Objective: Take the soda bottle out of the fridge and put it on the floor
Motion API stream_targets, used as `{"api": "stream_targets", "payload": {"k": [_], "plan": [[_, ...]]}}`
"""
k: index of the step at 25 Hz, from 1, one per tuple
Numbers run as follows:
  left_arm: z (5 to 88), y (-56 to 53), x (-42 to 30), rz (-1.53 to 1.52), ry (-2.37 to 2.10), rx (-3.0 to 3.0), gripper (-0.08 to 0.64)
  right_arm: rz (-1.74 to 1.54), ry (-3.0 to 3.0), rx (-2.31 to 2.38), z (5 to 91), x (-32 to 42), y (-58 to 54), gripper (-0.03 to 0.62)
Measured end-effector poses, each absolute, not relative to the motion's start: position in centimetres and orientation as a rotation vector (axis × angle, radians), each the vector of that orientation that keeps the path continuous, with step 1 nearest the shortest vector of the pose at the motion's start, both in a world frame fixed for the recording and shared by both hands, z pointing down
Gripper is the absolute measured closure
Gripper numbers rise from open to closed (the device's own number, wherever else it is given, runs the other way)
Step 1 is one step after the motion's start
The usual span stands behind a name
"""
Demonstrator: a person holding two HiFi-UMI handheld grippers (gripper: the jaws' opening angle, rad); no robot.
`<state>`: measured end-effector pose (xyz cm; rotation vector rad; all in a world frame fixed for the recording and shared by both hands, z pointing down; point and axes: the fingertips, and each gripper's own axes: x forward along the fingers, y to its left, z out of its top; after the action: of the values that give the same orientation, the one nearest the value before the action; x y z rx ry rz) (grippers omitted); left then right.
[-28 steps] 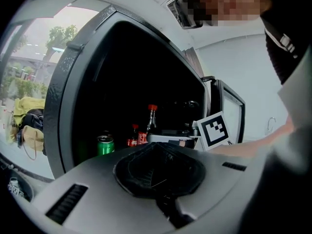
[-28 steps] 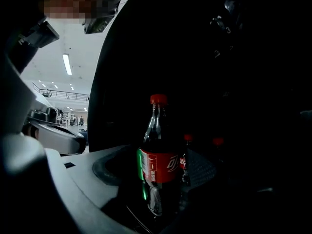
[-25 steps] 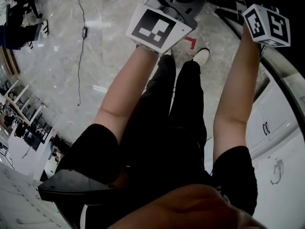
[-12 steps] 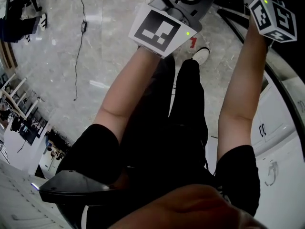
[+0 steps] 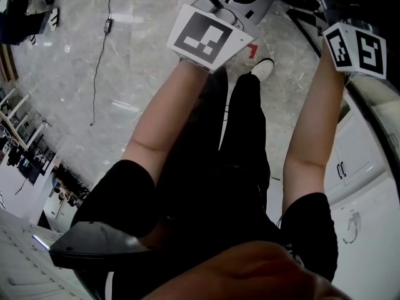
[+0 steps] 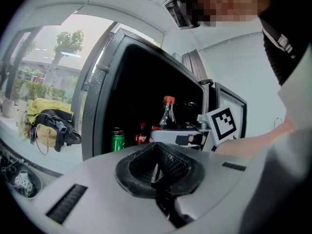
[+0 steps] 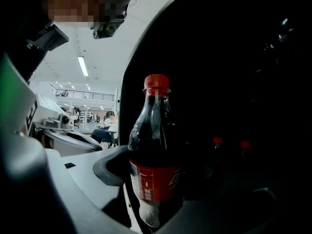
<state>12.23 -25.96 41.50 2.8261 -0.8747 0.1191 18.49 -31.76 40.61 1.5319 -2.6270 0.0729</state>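
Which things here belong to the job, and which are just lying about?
Job: soda bottle, fridge, floor.
Lying about: green can, small bottle, cable, bags.

green can (image 6: 117, 140) | small cola bottle (image 6: 141, 134) beside it | white shoe (image 5: 263, 69) | black cable (image 5: 100, 64)

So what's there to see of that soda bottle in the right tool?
The bottle looks like clear plastic, filled nearly to the neck with dark cola. It has a red screw cap and a red label round its lower body. It stands upright, cap on, between the jaws of the right tool, which grip it at about label height. Behind it is the dark inside of the fridge.
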Motion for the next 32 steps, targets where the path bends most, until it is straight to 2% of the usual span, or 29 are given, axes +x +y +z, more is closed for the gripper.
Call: {"api": "stream_targets", "payload": {"k": [6, 12, 19, 32], "plan": [[43.6, -23.9, 9.5, 0.085, -0.937, 2.776, 0.559, 0.107, -2.723, 1.416, 42.1, 14.7, -27.3, 0.284], [49.5, -21.6, 6.0, 0.165, -0.993, 2.703, 0.559, 0.171, -2.736, 1.318, 48.5, 11.7, -23.6, 0.284], [59.9, -19.5, 2.3, 0.299, -1.004, 2.634, 0.559, 0.288, -2.643, 1.275, 61.4, 9.1, -21.3, 0.284], [76.6, -16.0, 1.3, 0.462, -0.885, 2.537, 0.558, 0.555, -2.378, 1.160, 87.7, 8.4, -15.3, 0.284]]}}
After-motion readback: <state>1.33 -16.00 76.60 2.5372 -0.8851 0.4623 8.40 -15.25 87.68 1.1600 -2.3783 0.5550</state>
